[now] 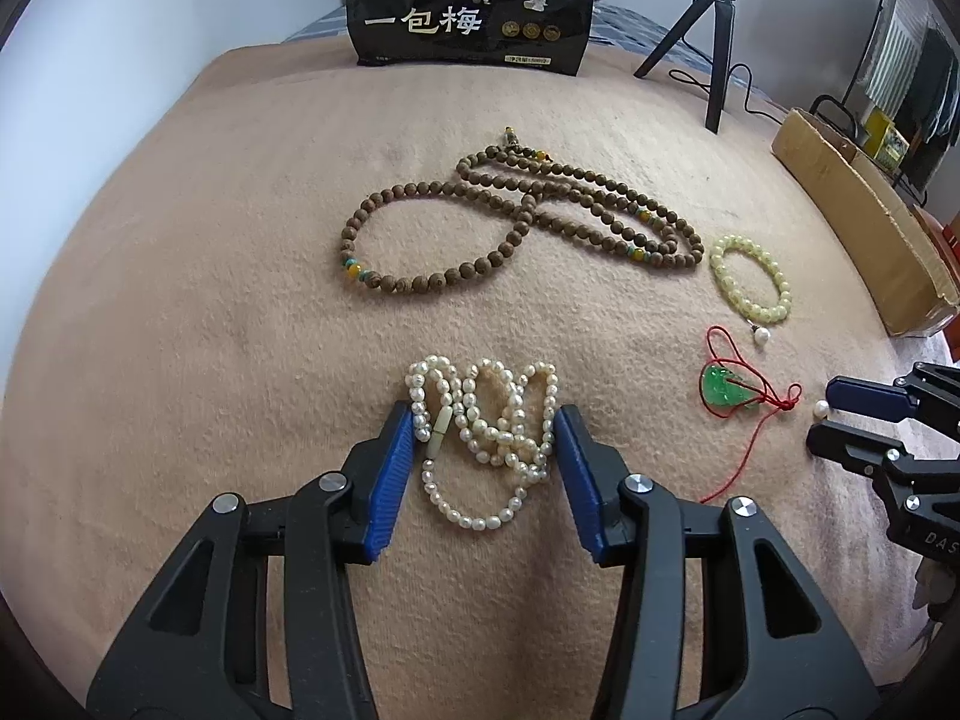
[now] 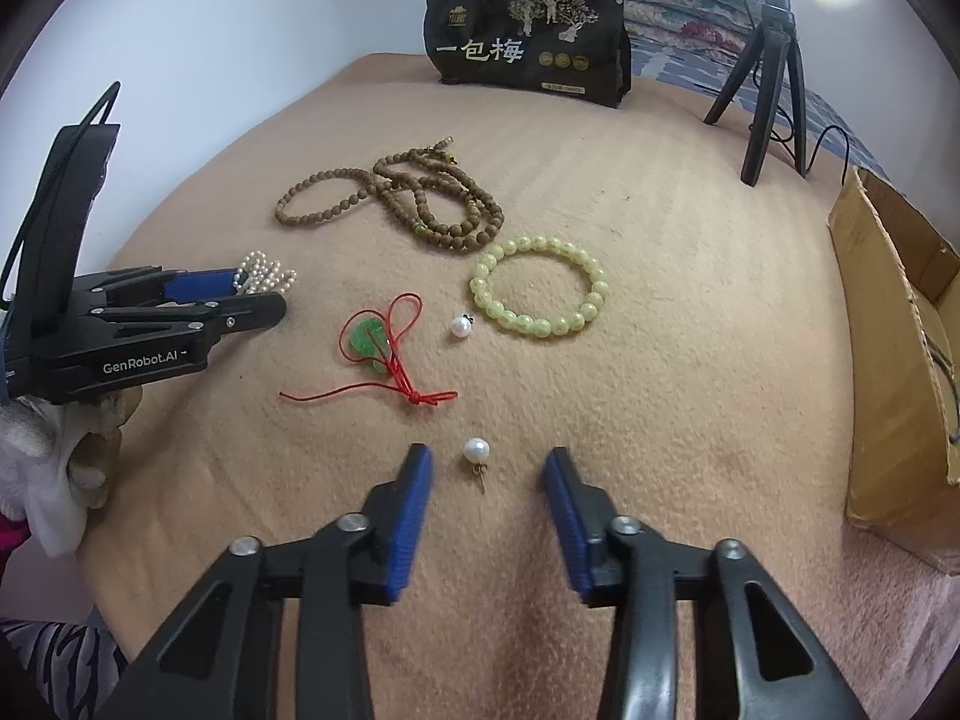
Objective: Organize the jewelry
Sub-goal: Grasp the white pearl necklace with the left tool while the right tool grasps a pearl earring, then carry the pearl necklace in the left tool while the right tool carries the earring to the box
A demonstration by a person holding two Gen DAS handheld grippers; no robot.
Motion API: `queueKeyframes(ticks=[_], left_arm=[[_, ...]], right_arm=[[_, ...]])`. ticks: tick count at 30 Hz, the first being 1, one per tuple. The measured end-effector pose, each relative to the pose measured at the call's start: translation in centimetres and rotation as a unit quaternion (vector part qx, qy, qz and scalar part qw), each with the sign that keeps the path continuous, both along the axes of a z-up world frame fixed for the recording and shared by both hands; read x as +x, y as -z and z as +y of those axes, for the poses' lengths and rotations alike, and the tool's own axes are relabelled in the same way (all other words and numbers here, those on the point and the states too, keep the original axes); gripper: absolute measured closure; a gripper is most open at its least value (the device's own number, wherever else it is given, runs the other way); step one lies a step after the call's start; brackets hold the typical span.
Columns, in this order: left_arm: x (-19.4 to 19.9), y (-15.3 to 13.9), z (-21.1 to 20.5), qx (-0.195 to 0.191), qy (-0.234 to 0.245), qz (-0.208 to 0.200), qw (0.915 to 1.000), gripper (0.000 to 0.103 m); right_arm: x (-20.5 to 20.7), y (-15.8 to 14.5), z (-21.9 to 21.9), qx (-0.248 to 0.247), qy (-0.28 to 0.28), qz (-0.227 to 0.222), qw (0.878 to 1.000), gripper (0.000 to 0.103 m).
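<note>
My left gripper (image 1: 485, 420) is open on the tan blanket, its blue pads either side of a heap of white pearl necklace (image 1: 486, 420); it also shows from the side in the right wrist view (image 2: 264, 291). My right gripper (image 2: 487, 462) is open, with a loose pearl earring (image 2: 476, 451) lying between its fingertips. A second pearl earring (image 2: 461, 324) lies beside a pale yellow bead bracelet (image 2: 537, 293). A green jade pendant on red cord (image 2: 367, 341) lies in the middle. A long brown bead necklace (image 1: 510, 216) lies further back.
A black snack bag (image 1: 471, 3) stands at the far edge of the blanket (image 1: 210, 300). A tripod (image 1: 717, 18) with a ring light and cable stands at the back right. An open cardboard box (image 2: 888, 372) lies along the right side.
</note>
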State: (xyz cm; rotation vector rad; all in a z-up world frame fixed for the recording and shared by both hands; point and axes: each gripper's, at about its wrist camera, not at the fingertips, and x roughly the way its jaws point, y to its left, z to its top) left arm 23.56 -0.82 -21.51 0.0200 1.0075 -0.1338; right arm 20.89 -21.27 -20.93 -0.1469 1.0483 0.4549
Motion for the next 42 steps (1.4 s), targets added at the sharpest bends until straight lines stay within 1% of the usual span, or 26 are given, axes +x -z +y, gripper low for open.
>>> queueKeyframes(ticks=[1, 2, 4, 6, 7, 8, 9, 12, 14, 20, 23, 29, 35, 42], left_arm=[[0.0, 0.0, 0.0, 0.002, 0.001, -0.003, 1.0, 0.057], [-0.1, 0.0, 0.0, 0.003, 0.002, -0.005, 1.0, 0.06], [-0.1, 0.0, 0.1, 0.002, -0.001, -0.007, 1.0, 0.069], [0.0, -0.1, 0.4, -0.002, -0.007, -0.006, 1.0, 0.082], [0.1, -0.1, 0.7, -0.007, -0.011, -0.005, 0.9999, 0.084], [0.2, -0.1, 0.9, -0.013, -0.014, -0.003, 0.9998, 0.088], [0.3, -0.2, 1.2, -0.021, -0.018, 0.0, 0.9996, 0.09], [0.5, -0.4, 2.0, -0.05, -0.03, 0.011, 0.9982, 0.091], [0.4, -0.7, 2.4, -0.06, -0.037, 0.013, 0.9974, 0.091], [-0.8, -1.8, 2.7, -0.064, -0.039, 0.006, 0.9972, 0.093], [-1.7, -2.6, 2.8, -0.064, -0.037, -0.002, 0.9973, 0.093], [-3.2, -4.9, 3.1, -0.076, -0.031, -0.021, 0.9964, 0.094], [-4.4, -6.9, 2.6, -0.086, -0.019, -0.037, 0.9954, 0.094], [-5.1, -9.0, 0.5, -0.094, 0.009, -0.054, 0.994, 0.094]], right_arm=[[0.0, 0.0, 0.2, -0.003, -0.002, -0.002, 1.0, 0.068], [0.0, 0.0, 0.4, -0.005, -0.005, -0.004, 1.0, 0.07], [0.0, 0.1, 0.7, -0.01, -0.011, -0.007, 1.0, 0.075], [-0.1, 0.1, 0.9, -0.011, -0.015, -0.008, 1.0, 0.085], [-0.1, 0.1, 1.0, -0.01, -0.017, -0.009, 1.0, 0.088], [-0.2, 0.1, 1.0, -0.009, -0.018, -0.009, 1.0, 0.092], [-0.2, 0.1, 1.0, -0.008, -0.018, -0.009, 1.0, 0.096], [-0.4, 0.1, 0.9, -0.006, -0.017, -0.01, 1.0, 0.097], [-0.4, -0.1, 0.7, -0.001, -0.014, -0.011, 1.0, 0.097], [-1.2, -1.1, -0.1, 0.009, -0.005, -0.018, 1.0, 0.097], [-1.7, -1.8, -0.7, 0.012, 0.0, -0.026, 1.0, 0.097], [-2.8, -3.4, -2.4, 0.022, 0.018, -0.04, 0.999, 0.097], [-3.9, -5.0, -4.6, 0.035, 0.042, -0.055, 0.997, 0.097], [-4.9, -6.6, -7.1, 0.041, 0.066, -0.071, 0.994, 0.097]])
